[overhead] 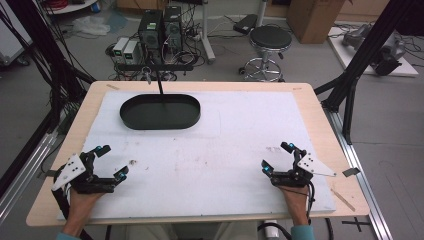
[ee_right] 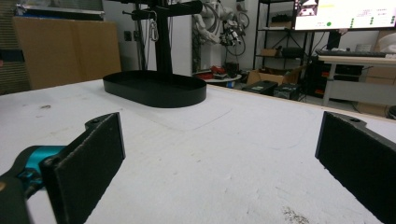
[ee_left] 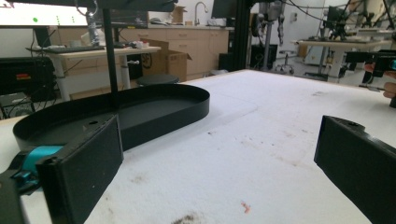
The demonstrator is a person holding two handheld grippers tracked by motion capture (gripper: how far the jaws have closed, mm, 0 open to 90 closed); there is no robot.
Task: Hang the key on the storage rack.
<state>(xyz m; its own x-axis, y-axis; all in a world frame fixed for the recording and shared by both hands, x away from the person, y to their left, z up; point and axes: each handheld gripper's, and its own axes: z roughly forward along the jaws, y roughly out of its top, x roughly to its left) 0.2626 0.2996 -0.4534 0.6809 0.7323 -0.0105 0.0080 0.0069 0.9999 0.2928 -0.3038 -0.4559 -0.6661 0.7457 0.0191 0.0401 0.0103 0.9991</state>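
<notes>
A black oval tray (overhead: 160, 112) lies on the white mat at the far left-centre of the table; it holds nothing that I can see. The same tray (ee_left: 135, 112) sits ahead of my left jaws, and the tray (ee_right: 156, 88) lies far ahead in the right gripper view. My left gripper (overhead: 112, 161) rests near the front left corner, open, nothing between its pads. My right gripper (overhead: 276, 156) rests near the front right, open and empty too. A hand holds each one from below.
A black post (overhead: 159, 82) on a stand rises behind the tray. The white mat (overhead: 220, 145) covers most of the wooden table (overhead: 310, 100) and carries small stains. A round stool (overhead: 270, 40), computers and cables stand on the floor beyond the far edge.
</notes>
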